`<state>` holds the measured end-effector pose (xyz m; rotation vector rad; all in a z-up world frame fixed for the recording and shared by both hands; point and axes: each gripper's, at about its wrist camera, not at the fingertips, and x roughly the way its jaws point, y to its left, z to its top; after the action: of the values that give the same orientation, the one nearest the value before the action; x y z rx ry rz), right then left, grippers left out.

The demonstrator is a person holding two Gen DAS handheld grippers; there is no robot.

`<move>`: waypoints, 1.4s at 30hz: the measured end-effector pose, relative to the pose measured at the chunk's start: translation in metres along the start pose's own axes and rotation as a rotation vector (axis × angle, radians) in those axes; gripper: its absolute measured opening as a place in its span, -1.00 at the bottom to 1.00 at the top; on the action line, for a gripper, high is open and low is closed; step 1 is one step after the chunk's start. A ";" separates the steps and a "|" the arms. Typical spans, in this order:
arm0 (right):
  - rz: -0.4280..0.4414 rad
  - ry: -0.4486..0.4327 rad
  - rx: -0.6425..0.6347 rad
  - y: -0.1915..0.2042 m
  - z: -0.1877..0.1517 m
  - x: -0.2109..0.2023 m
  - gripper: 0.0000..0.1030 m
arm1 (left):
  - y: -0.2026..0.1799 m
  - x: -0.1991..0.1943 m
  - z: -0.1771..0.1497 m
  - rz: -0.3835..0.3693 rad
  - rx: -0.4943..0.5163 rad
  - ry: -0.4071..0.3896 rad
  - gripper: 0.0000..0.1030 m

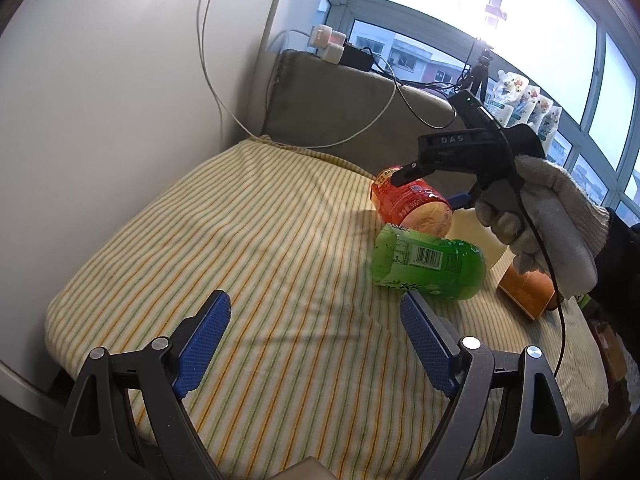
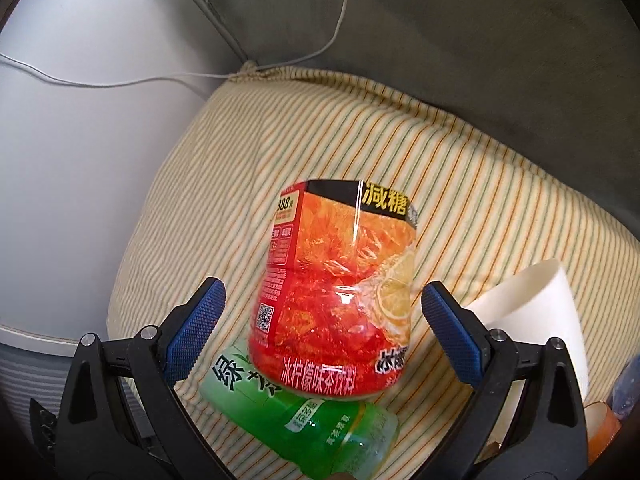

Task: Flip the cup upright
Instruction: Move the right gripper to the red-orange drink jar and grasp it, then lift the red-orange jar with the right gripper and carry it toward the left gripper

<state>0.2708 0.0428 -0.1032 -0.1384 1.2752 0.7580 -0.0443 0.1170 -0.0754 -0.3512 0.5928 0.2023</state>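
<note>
Right wrist: my right gripper point(image 2: 320, 308) had its fingers wide, straddling the red cup point(image 2: 336, 296) without touching | red cup lay on its side on the striped cushion point(image 2: 480, 184), against the green cup point(image 2: 304, 420) | white cup point(image 2: 532, 312) lay just beside | left gripper point(image 1: 316, 320) wide, holding nothing.

Striped cushion point(image 1: 260, 240), grey sofa back point(image 1: 332, 104), white cable point(image 1: 216, 80), orange box point(image 1: 526, 292), window point(image 1: 500, 20).
</note>
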 end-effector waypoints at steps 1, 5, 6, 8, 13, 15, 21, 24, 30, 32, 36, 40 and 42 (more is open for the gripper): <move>0.000 0.009 0.000 0.001 0.000 0.003 0.94 | 0.000 0.000 0.000 0.001 0.000 -0.001 0.68; -0.043 0.018 -0.021 0.006 0.003 0.011 0.84 | 0.002 -0.002 0.001 0.002 -0.004 -0.006 0.68; -0.050 0.023 -0.024 0.006 0.003 0.011 0.75 | 0.002 -0.003 0.001 0.003 -0.003 -0.008 0.68; -0.066 0.032 -0.027 0.008 0.004 0.013 0.71 | 0.003 -0.005 0.001 0.005 -0.002 -0.012 0.68; -0.059 0.022 -0.019 0.005 0.002 0.010 0.68 | 0.003 -0.006 0.001 0.008 0.001 -0.014 0.68; -0.046 0.010 -0.009 0.004 0.003 0.006 0.68 | 0.002 -0.006 0.001 0.009 0.005 -0.017 0.68; -0.010 -0.050 -0.005 0.005 -0.001 -0.021 0.68 | -0.001 -0.009 0.003 0.012 0.013 -0.022 0.68; 0.001 -0.088 -0.014 0.005 -0.007 -0.041 0.67 | -0.005 -0.011 0.003 0.009 0.021 -0.024 0.68; 0.066 -0.153 -0.019 0.003 -0.032 -0.092 0.67 | -0.016 -0.016 0.003 -0.008 0.045 -0.028 0.68; 0.078 -0.168 -0.018 0.002 -0.044 -0.108 0.67 | -0.021 -0.017 0.002 -0.019 0.053 -0.026 0.68; 0.094 -0.175 -0.024 0.000 -0.070 -0.139 0.67 | -0.030 -0.019 0.002 -0.044 0.062 -0.020 0.68; 0.110 -0.151 -0.004 -0.008 -0.104 -0.159 0.68 | -0.041 -0.022 0.000 -0.079 0.081 -0.011 0.68; 0.106 -0.140 0.006 -0.012 -0.119 -0.162 0.68 | -0.048 -0.022 0.000 -0.101 0.094 0.000 0.68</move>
<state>0.1672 -0.0951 0.0004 -0.0122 1.1584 0.8399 -0.0484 0.0712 -0.0504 -0.2892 0.5813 0.0770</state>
